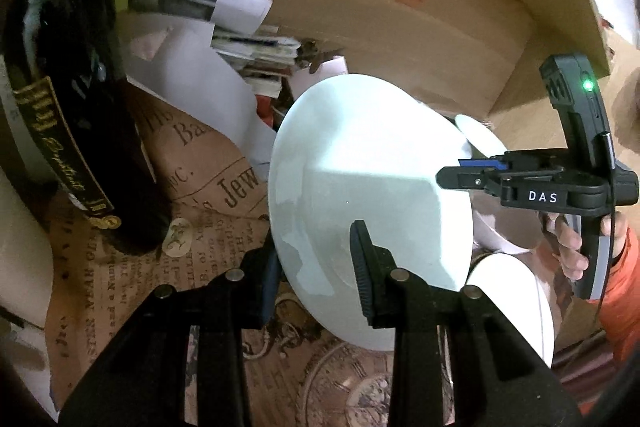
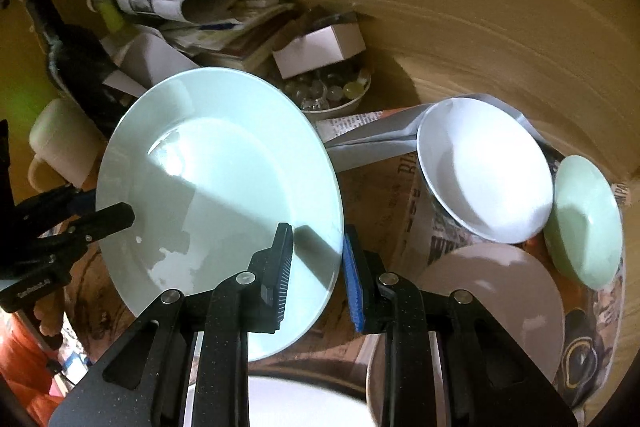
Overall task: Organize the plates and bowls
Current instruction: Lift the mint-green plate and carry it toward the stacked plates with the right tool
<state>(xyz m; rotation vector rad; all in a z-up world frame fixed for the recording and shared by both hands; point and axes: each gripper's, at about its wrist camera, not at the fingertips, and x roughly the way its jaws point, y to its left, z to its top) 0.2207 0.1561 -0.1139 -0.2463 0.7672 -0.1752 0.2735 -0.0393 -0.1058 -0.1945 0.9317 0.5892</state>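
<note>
Newsprint-covered tabletop (image 2: 404, 195): pale plate (image 2: 220, 195) held tilted above, rim clamped by left gripper (image 1: 316, 259) and right gripper (image 2: 316, 267); white bowl (image 2: 484, 167), green bowl (image 2: 584, 223) right of plate.

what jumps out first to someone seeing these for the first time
The big pale green plate dominates the centre, tilted above the newspaper-covered surface, with the left gripper and right gripper each straddling its rim on opposite edges. To its right sit a white bowl and a smaller green bowl. Behind, a dark bottle stands among piled papers.
</note>
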